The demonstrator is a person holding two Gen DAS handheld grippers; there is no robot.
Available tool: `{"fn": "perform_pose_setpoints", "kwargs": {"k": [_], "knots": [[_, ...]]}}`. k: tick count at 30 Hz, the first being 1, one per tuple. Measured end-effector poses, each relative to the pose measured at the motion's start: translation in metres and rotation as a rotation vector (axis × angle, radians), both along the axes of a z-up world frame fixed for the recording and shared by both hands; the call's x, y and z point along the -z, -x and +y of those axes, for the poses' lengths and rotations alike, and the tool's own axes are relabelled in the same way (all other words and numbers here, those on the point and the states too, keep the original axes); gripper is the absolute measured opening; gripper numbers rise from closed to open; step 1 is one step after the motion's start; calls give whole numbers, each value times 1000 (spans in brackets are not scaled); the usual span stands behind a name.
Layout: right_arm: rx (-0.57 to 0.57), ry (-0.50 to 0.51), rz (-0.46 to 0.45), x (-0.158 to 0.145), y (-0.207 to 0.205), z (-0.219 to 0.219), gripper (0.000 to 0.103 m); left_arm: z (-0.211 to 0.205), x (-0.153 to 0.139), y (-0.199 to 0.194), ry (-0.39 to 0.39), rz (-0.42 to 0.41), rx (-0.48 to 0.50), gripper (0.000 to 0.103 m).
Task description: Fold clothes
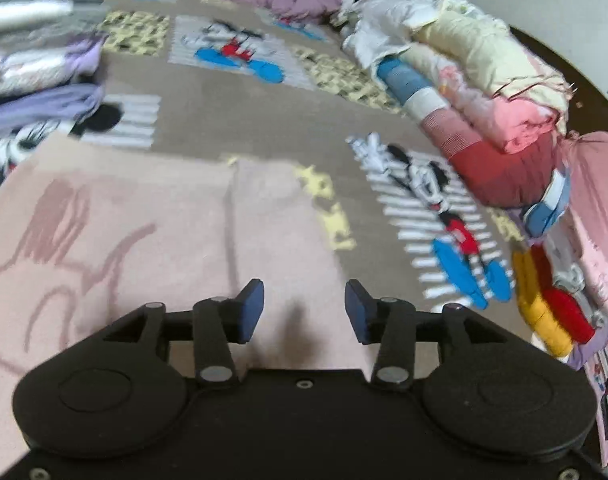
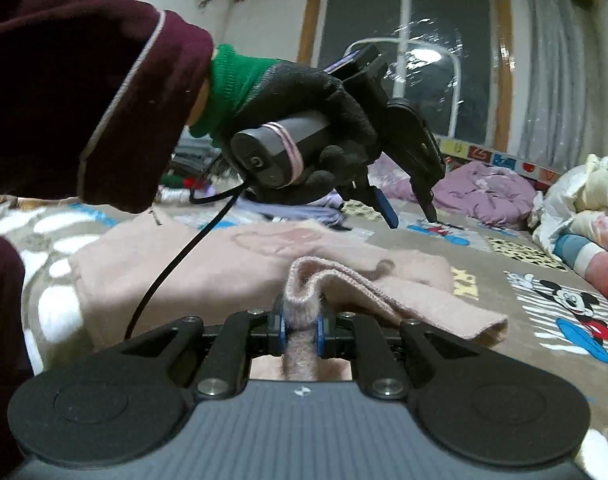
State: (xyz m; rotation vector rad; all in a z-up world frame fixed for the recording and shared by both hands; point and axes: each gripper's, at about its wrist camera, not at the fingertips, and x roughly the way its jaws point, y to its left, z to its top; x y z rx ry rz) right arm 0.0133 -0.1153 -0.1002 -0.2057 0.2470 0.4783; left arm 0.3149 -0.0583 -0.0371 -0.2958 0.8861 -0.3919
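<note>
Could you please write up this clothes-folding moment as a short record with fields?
surface: cartoon-print blanket
garment: pink knit sweater, lying on the blanket
left gripper: open, nothing between the pads, above the sweater
right gripper: shut on a folded edge of the sweater
left hand: black glove with green cuff, holding the left gripper's handle
right side of blanket: heap of mixed clothes
far left: folded stack

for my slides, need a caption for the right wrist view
Right gripper pinches a pink sweater sleeve while the open left gripper hovers above.
</note>
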Motion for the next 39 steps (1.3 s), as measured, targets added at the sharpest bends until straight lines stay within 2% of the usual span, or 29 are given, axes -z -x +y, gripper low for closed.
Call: {"fn": "perform_pose_setpoints", "kwargs": {"k": [4, 7, 10, 13, 19, 20, 21, 23, 24, 25, 27, 30, 31, 32, 33, 34, 36, 39], "knots": [[-37, 88, 15, 6, -4, 19, 15, 2, 5, 21, -17, -4, 85, 44], [-53, 137, 28, 12, -7, 28, 15, -15, -9, 59, -81, -80, 223, 51], [-73, 182, 46, 19, -8, 36, 15, -48, -16, 97, -230, -146, 406, 51], [-86, 230, 59, 26, -8, 43, 15, -76, -18, 118, -310, -161, 547, 52], [-89, 294, 28, 30, -1, 50, 15, -124, 19, 135, -648, -192, 688, 52], [-88, 295, 27, 30, 0, 50, 15, -125, 27, 135, -705, -206, 688, 45], [-86, 296, 26, 31, 0, 51, 15, -124, 34, 136, -753, -223, 683, 29], [-85, 295, 21, 30, 3, 49, 15, -111, 36, 137, -770, -269, 626, 8], [-84, 294, 20, 30, 4, 49, 15, -103, 35, 137, -764, -289, 589, 8], [-85, 291, 18, 29, 5, 48, 15, -90, 25, 135, -695, -293, 512, 8], [-82, 285, 10, 28, 8, 46, 15, -49, 4, 131, -478, -275, 354, 8], [-78, 273, 0, 25, 10, 42, 16, 32, 2, 131, -160, -220, 111, 8], [-78, 273, -1, 25, 11, 41, 16, 56, 9, 132, -65, -194, 39, 9], [-78, 272, -1, 25, 11, 41, 16, 74, 18, 134, 16, -168, -6, 26], [-80, 272, -2, 25, 12, 40, 16, 91, 26, 137, 97, -142, -52, 60], [-83, 273, -3, 25, 13, 40, 16, 107, 34, 140, 172, -121, -93, 69], [-87, 277, -7, 26, 17, 40, 16, 121, 45, 147, 252, -116, -133, 71], [-91, 286, -10, 28, 18, 41, 18, 126, 58, 147, 265, -86, -175, 72]]}}
